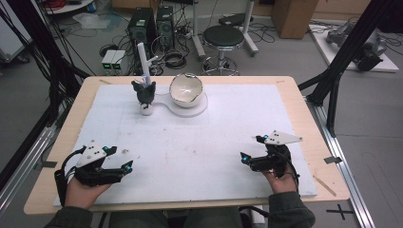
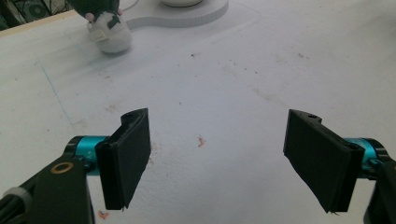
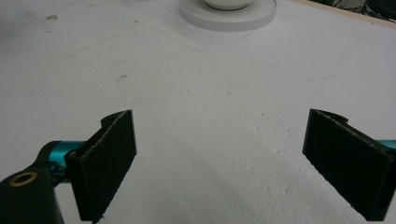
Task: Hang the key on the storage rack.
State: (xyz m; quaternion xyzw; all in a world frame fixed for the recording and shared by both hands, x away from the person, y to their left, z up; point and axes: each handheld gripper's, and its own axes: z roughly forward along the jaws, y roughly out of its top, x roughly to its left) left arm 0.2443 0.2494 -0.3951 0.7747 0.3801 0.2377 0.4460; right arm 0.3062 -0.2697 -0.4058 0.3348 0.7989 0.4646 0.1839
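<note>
Both hand-held black two-jaw tools, left gripper [image 1: 119,159] and right gripper [image 1: 252,148], rest on white foam board [image 1: 190,142], jaws wide apart, empty; cracked white bowl [image 1: 186,89] well apart.

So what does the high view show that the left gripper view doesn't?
High view alone: the wooden table edge, the round black stool on the floor, the person's right gripper, and the inside of the white eggshell-like bowl. Left gripper view alone: the left gripper close up, jaws wide apart, and small reddish stains. Both share the white foam board and the small white ball-shaped base.
</note>
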